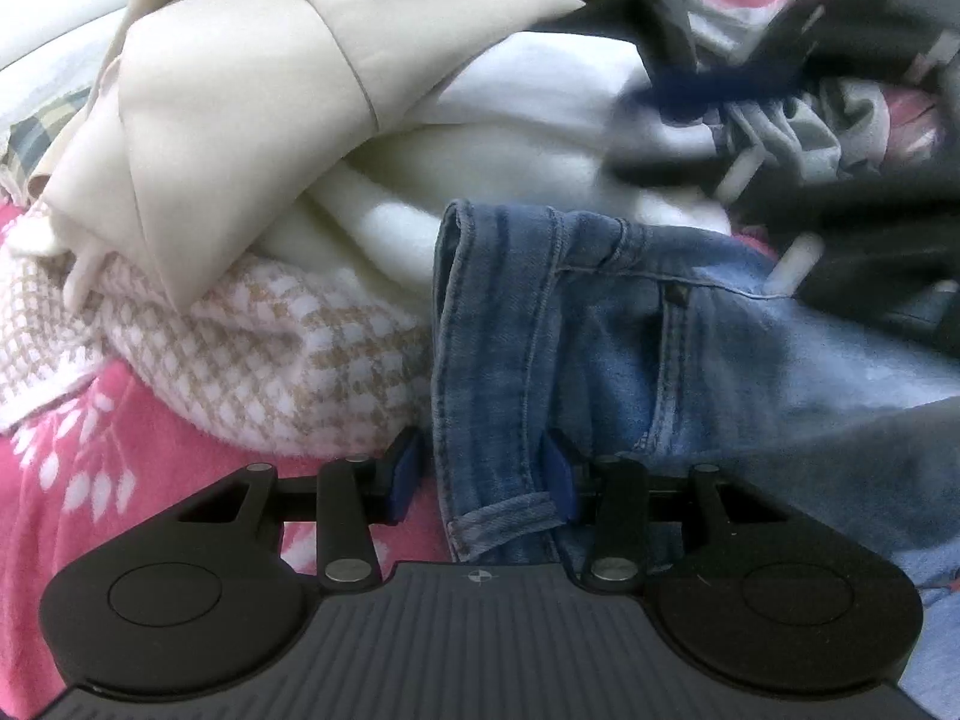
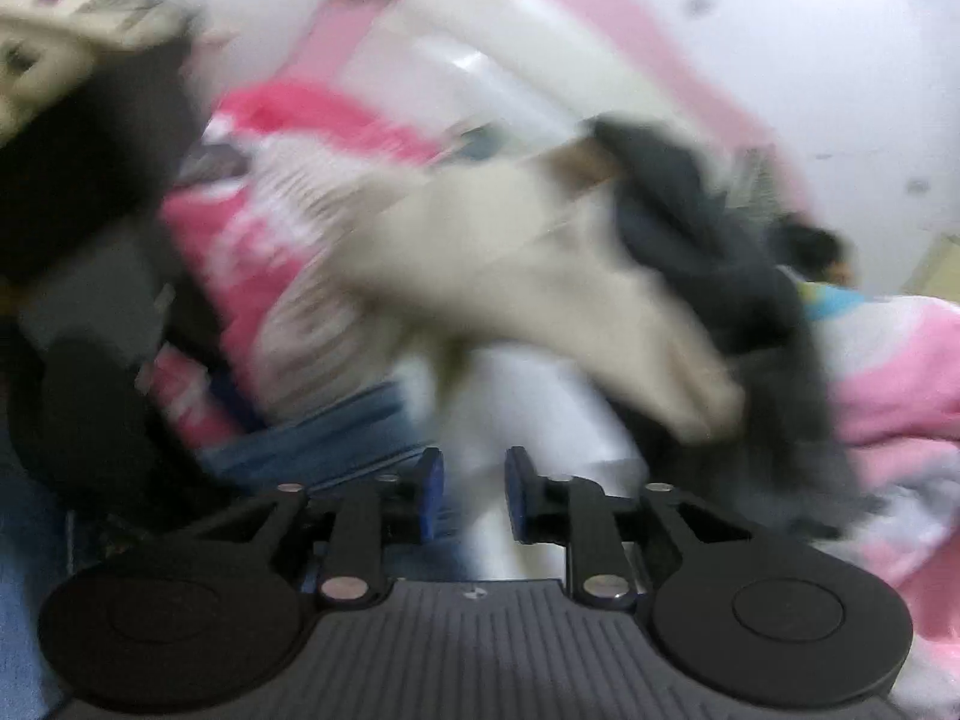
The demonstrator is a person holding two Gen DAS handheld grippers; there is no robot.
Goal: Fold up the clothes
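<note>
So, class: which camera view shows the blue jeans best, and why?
The left wrist view. There the jeans lie sharp, with seams, rivet and folded hem readable, their hem between the left gripper's jaws. The right wrist view gives only a blurred blue strip.

I'm in a home, a bedroom by the look of it. Before me a heap of laundry, jeans point(image 1: 600, 324), a cream jacket point(image 1: 240, 90) and a checked knit point(image 1: 258, 360), lies on a pink bedspread point(image 1: 78, 480) with white leaf print. A pink quilt point(image 2: 900, 384) lies against a plain white wall point(image 2: 840, 60).
</note>
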